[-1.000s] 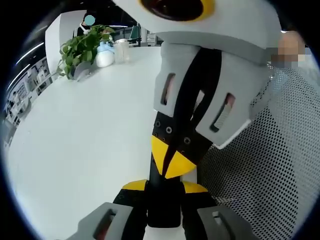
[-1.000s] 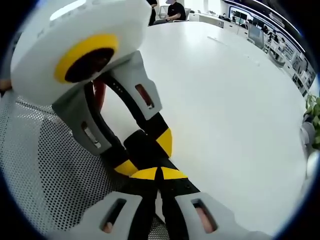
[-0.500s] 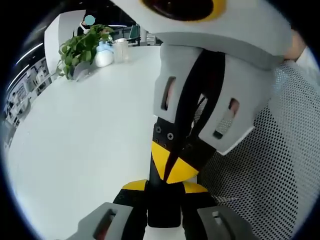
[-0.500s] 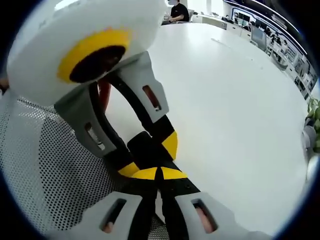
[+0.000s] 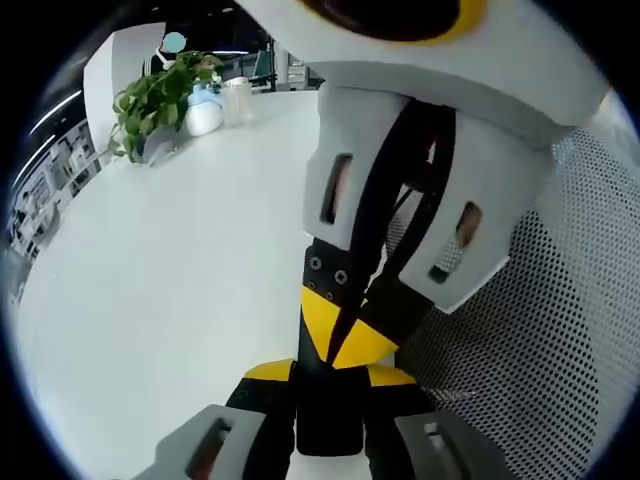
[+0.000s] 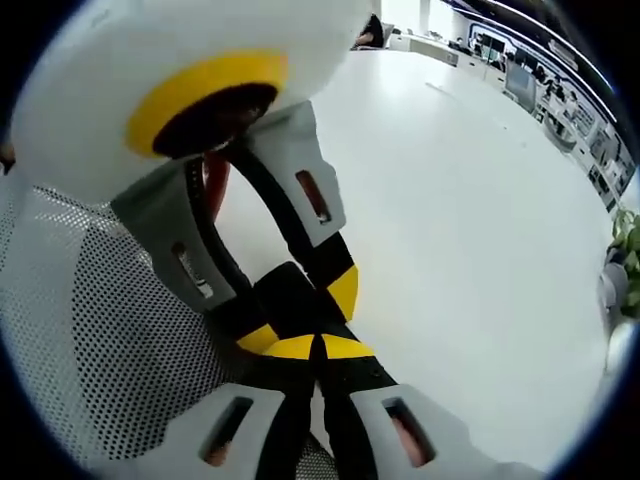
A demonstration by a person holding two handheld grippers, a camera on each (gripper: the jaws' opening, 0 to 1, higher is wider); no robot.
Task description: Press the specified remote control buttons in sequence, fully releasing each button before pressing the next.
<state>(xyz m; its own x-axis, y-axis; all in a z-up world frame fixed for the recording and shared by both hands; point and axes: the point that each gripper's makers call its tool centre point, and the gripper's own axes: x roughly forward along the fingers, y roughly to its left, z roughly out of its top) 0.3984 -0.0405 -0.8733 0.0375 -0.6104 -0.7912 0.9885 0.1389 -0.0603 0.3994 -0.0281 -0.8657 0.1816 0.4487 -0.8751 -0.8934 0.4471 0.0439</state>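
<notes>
Remote control [image 5: 327,420] clamped in left gripper [image 5: 328,385], right gripper [image 5: 352,335] touching

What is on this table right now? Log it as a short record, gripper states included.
surface: white table, with a perforated mat on one side
left gripper: shut on the black remote
right gripper: jaws shut, yellow tips together, resting at the remote's top
contact: whether a button is being pressed cannot be told
background: potted plant at the table's far edge
</notes>
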